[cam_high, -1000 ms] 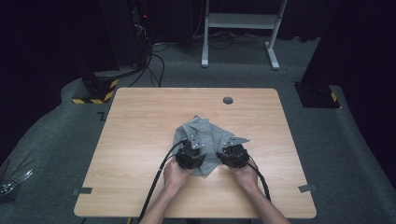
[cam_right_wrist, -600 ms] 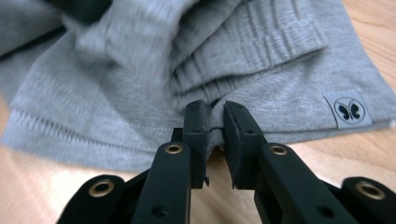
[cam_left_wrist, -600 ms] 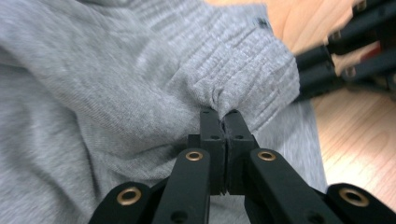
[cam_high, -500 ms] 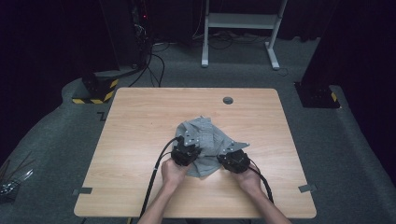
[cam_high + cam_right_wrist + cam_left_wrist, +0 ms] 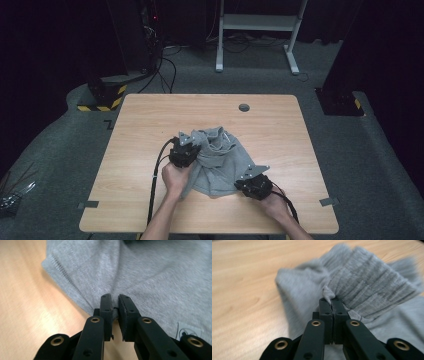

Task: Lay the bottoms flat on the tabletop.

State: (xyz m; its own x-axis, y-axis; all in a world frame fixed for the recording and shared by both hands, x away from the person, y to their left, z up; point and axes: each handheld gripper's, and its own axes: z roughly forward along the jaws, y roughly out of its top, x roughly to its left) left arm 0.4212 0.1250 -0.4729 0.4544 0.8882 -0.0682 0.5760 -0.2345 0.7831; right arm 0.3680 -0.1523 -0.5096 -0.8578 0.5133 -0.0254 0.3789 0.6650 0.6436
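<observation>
The left gripper (image 5: 333, 305) has its two black jaws pressed flat together on a pinch of grey garment (image 5: 372, 290), right at the ribbed band that rises just ahead of the tips. The right gripper (image 5: 114, 305) is nearly closed too, with a fold of the same cloth bunched in the narrow gap between its jaws, close to a stitched hem that runs off to its left.

Since a second ago the two grippers have moved apart. In the high view they then sat close side by side on the near edge of the crumpled heap; now the left gripper (image 5: 184, 151) is up at the cloth's left flank and the right gripper (image 5: 255, 184) has dropped toward the person's side and outward, at the near right corner. The garment (image 5: 220, 160) has been drawn out between them and lies flatter and wider. I judge this to be a spreading or straightening pull, still under way, with both grips holding.

Nearest the left jaws the fabric is thick rib knit, with soft vertical ridges, probably a cuff or waistband. Beyond it the cloth turns to smooth, matte jersey, loosely rumpled. By the right jaws the jersey is fine, with double rows of seam stitching. Farther out lies the table (image 5: 150, 115), pale wood-grain laminate, smooth and faintly glossy.
</observation>
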